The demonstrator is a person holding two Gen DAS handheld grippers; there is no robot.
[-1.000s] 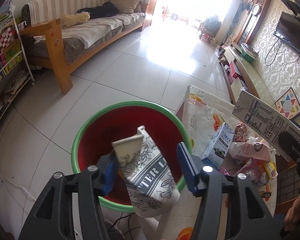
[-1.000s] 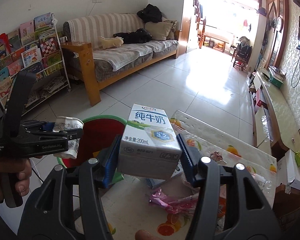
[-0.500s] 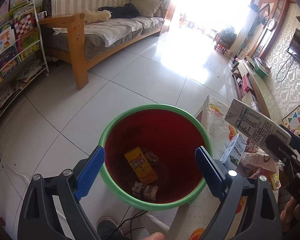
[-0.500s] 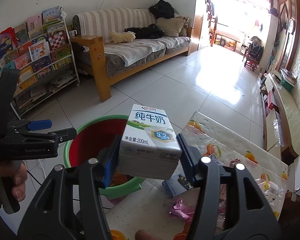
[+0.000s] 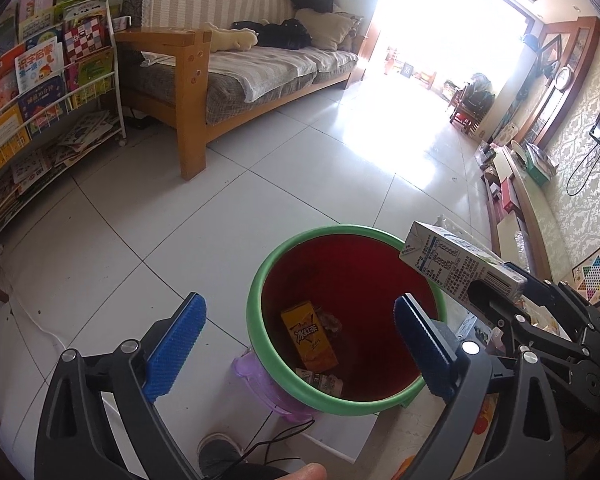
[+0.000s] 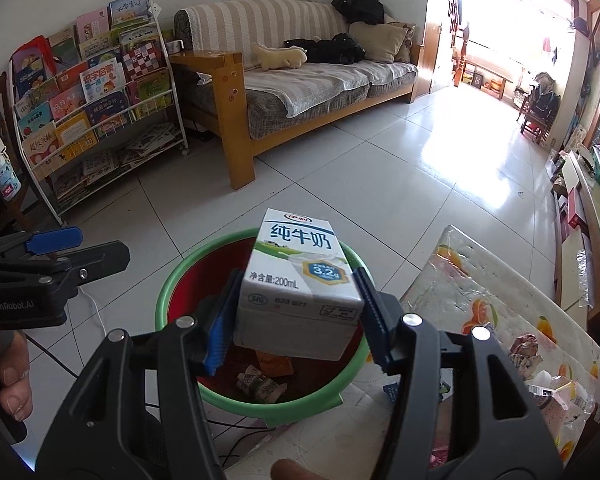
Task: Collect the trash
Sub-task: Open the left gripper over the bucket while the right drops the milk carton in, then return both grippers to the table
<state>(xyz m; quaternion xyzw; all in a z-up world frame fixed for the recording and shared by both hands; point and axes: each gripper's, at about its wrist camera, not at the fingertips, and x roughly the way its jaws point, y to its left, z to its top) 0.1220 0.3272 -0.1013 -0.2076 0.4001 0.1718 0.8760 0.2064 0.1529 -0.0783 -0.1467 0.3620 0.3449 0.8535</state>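
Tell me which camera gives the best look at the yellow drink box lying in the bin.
The left wrist view. It looks straight down into the bin, so the yellow drink box lies in plain sight on the bottom. In the right wrist view the held milk carton hides most of it; only an orange corner shows.

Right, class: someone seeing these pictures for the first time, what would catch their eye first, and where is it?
The white milk carton, clamped in the right hand-held gripper, hangs over the red bin with a green rim. At the bin's bottom lie an orange drink box and a crumpled wrapper. The left hand-held gripper, jaws just opened, holds nothing.
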